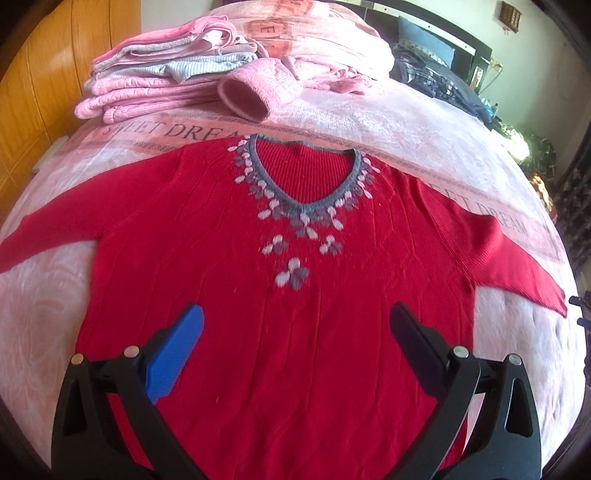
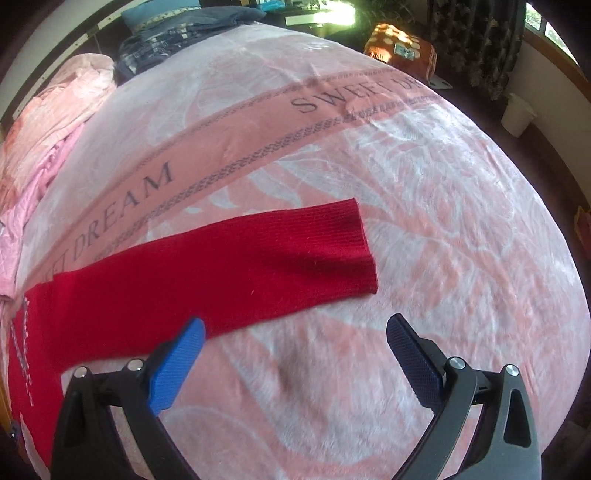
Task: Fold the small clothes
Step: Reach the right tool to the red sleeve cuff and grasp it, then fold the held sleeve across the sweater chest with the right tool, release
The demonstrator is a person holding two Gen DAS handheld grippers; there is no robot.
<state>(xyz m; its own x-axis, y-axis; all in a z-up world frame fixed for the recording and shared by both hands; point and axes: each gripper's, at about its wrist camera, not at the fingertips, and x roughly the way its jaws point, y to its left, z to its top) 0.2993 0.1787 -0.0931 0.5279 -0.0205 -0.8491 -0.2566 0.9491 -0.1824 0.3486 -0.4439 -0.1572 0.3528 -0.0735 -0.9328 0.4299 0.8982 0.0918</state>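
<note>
Sweater [image 1: 266, 332], red knit, grey V-neck trim with a grey-and-white leaf pattern below the collar; lies flat, front up, on a pink blanket [image 1: 369, 122] printed "SWEET DREAM", both sleeves spread out to the sides. Left gripper [image 1: 295, 321]: above the sweater's lower body, jaws wide apart, nothing between them; one pad blue, the other dark. Right gripper [image 2: 295, 332]: above the blanket just beside the right sleeve [image 2: 258, 258], jaws wide apart, empty; its blue finger [image 2: 177, 365] overlaps the sleeve's near edge in view, contact cannot be told. Sleeve cuff lies flat, pointing away from the body. Stack [image 1: 166, 70] of folded pink and pale garments: on the blanket beyond the collar, well apart from the sweater. Pink rolled item [image 1: 255, 92]: beside the stack, open end facing the camera. Dark bedding [image 2: 192, 29]: at the bed's far end.
</note>
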